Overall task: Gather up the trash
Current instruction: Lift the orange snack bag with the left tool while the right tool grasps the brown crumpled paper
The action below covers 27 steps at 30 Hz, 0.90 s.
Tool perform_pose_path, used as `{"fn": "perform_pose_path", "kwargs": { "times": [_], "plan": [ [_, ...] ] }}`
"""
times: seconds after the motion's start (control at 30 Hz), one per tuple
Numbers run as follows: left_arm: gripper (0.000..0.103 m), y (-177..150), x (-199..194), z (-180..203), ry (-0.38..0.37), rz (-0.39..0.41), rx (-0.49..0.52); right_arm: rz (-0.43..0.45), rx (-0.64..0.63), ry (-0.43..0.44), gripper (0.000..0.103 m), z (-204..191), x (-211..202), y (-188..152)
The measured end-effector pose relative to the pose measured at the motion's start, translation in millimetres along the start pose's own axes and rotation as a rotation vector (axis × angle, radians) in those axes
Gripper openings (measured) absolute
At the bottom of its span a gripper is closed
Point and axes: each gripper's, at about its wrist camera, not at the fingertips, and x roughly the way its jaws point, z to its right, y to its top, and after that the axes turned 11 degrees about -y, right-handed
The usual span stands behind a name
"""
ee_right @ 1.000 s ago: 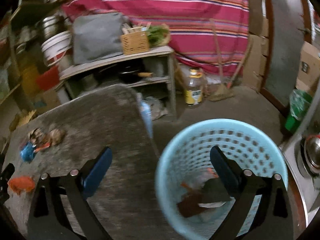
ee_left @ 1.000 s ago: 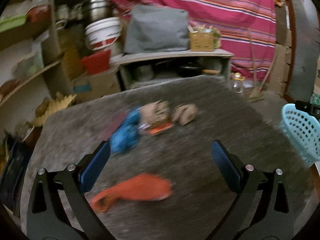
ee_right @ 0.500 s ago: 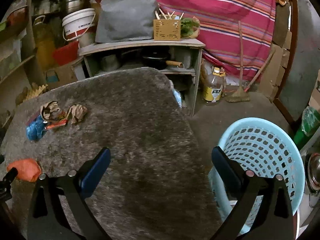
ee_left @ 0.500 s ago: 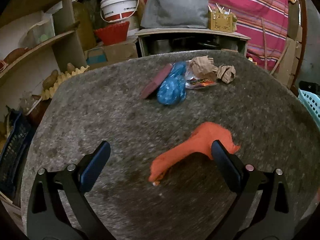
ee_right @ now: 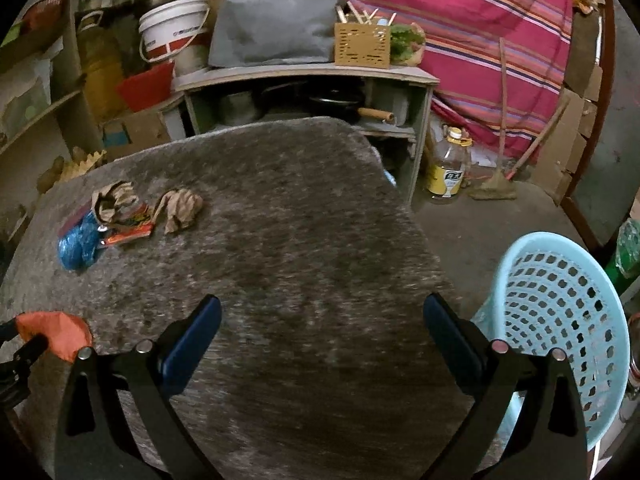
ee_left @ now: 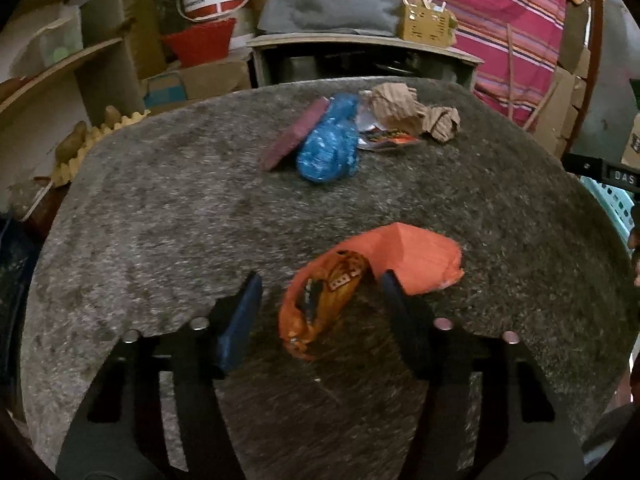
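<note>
Lettering "DAS" partly readable on right gripper body, two brown paper wads [ee_left: 414, 114], one blue bag [ee_left: 330, 146], one orange wrapper [ee_left: 372, 276] on grey table [ee_left: 160, 220] between left gripper [ee_left: 320, 300] parted fingers, untouched, right gripper [ee_right: 320, 320] wide apart, empty, beside basket [ee_right: 560, 320].

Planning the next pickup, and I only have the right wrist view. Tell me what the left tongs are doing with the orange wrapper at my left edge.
Observer: The left tongs are open, and the orange wrapper lies between them on the table, not yet gripped.
Operator: Report contact.
Observer: One finger stands clear of the wrapper. The other finger overlaps its edge, but I cannot tell whether it touches.
Operator: Describe the wrapper's near end.
Observer: It is crumpled and shows dark print, while the far end is flatter plain orange.
</note>
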Motion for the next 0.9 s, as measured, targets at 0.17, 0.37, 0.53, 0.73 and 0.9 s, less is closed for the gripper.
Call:
{"fn": "perform_pose_path", "kwargs": {
  "times": [0.17,0.37,0.53,0.73,0.9],
  "plan": [
    [0.023,5,6,2,-0.013,-0.006,0.007,-0.003,-0.015,0.01,0.099,-15,3,1],
    [0.012,9,2,-5,0.005,0.032,-0.041,-0.008,-0.029,0.022,0.099,-32,7,2],
    [0.01,17,-17,-11,0.065,0.106,-0.042,0.008,-0.025,0.032,0.099,-43,7,9],
    [0.008,31,-40,-25,0.149,0.179,-0.059,0.029,-0.029,0.075,0.099,-61,12,22],
    [0.008,42,-53,-43,0.2,0.231,-0.096,0.039,-0.063,0.056,0.099,-85,22,29]
  ]
}}
